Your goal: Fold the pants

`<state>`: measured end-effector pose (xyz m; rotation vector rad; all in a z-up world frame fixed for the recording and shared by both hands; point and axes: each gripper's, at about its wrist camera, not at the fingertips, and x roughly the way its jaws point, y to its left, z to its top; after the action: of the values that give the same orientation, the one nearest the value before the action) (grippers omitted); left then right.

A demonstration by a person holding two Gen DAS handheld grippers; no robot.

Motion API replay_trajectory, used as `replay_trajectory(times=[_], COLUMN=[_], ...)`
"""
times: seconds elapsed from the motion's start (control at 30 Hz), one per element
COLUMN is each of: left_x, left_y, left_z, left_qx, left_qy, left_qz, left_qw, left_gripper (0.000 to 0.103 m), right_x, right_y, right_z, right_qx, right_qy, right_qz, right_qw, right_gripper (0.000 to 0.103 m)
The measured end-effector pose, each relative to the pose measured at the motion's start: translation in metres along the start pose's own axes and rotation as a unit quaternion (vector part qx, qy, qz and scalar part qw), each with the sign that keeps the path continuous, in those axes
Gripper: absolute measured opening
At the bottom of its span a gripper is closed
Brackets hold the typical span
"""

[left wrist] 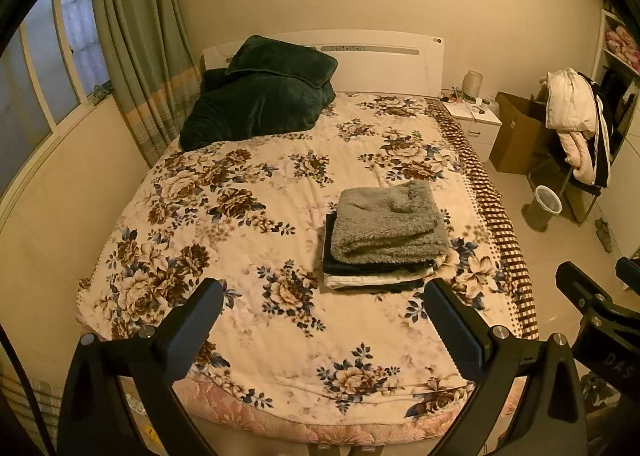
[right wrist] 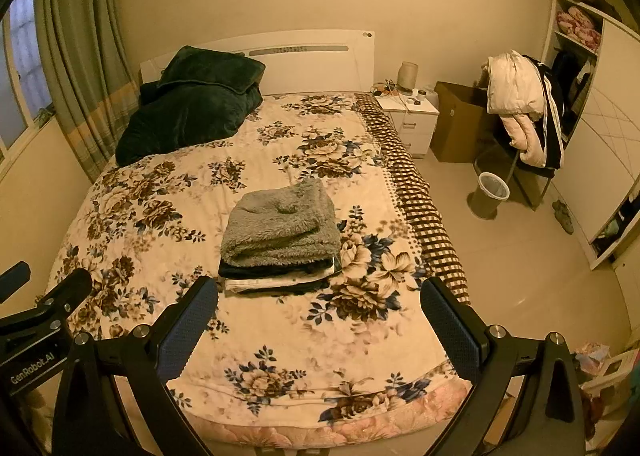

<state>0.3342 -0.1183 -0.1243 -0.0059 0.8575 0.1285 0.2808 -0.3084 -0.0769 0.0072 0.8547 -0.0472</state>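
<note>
**Ana:** While both tools hang above the foot of the bed [left wrist: 248,192], neither has hold of anything. The left gripper [left wrist: 322,306] is spread wide with nothing between its fingers, and the right gripper [right wrist: 318,302] is the same, released and well short of the cloth.

**Ben:** Where are the pants, then?

**Ana:** I'd say in the folded stack [right wrist: 280,240] on the right half of the floral bedspread [right wrist: 168,192], near its checked border [right wrist: 424,216]. A fluffy grey piece [left wrist: 390,222] lies on top, with dark and pale layers under it. Which layer is the pants I cannot tell from here.

**Ben:** So what could go wrong?

**Ana:** First, picking the wrong layer. The edges sit flush, so a finger pushed in low could catch two or three pieces at once and drag the whole stack apart.

**Ben:** And the grey one?

**Ana:** It looks thick and springy. A shallow pinch on the pile may slip off, or lift one flap and undo the fold.

**Ben:** Anything about the bed itself?

**Ana:** The bedspread is soft and loose. A gripper coming down too deep could pinch it along with the garment and pull it up too. The stack also sits toward the right edge, so a sideways tug might slide pieces to the floor [right wrist: 520,256].

**Ben:** And the two tools together?

**Ana:** They are close side by side; crossing toward one corner could knock them together.
</note>
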Motion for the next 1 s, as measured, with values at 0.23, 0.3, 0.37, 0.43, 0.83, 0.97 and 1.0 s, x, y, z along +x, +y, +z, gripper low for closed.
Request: replay_trajectory(times=[0.23,0.3,0.37,0.43,0.83,0.97,1.0], left_x=[-0.0006,0.0001,-0.0002,-0.0003,-0.0002,-0.0003,0.0000], left_y=[-0.0008,-0.0007,-0.0005,-0.0012,-0.0013,-0.0018,-0.0022], left_z=[-0.0009,-0.0005,-0.0006,-0.0007,-0.0016,-0.0062,-0.0087], left_qx=[0.000,0.001,0.000,0.000,0.000,-0.003,-0.003], left_qy=[0.002,0.001,0.001,0.002,0.002,0.004,0.005], left_qz=[0.000,-0.001,0.000,-0.001,-0.002,-0.001,-0.001], left_qw=[1.0000,1.0000,1.0000,1.0000,1.0000,1.0000,1.0000], left_gripper=[0.102,0.102,0.102,0.102,0.102,0.102,0.102], right_x=[0.0005,-0.0001,0.0004,0.0004,0.0022,0.0046,0.0043], right_y=[-0.0032,-0.0036,-0.0044,-0.0057,-0.0086,-0.0092,-0.0094], right_z=[0.0006,-0.0006,-0.0002,-0.0004,-0.0003,0.0027,0.0022], right_qx=[-0.002,-0.003,-0.004,-0.003,-0.007,-0.011,-0.012], right_qy=[0.004,0.005,0.005,0.005,0.005,0.006,0.006], right_qz=[0.002,0.002,0.002,0.003,0.009,0.009,0.008], right_qw=[1.000,1.000,1.000,1.000,1.000,1.000,1.000], right_gripper=[0.103,0.103,0.103,0.103,0.103,0.103,0.103])
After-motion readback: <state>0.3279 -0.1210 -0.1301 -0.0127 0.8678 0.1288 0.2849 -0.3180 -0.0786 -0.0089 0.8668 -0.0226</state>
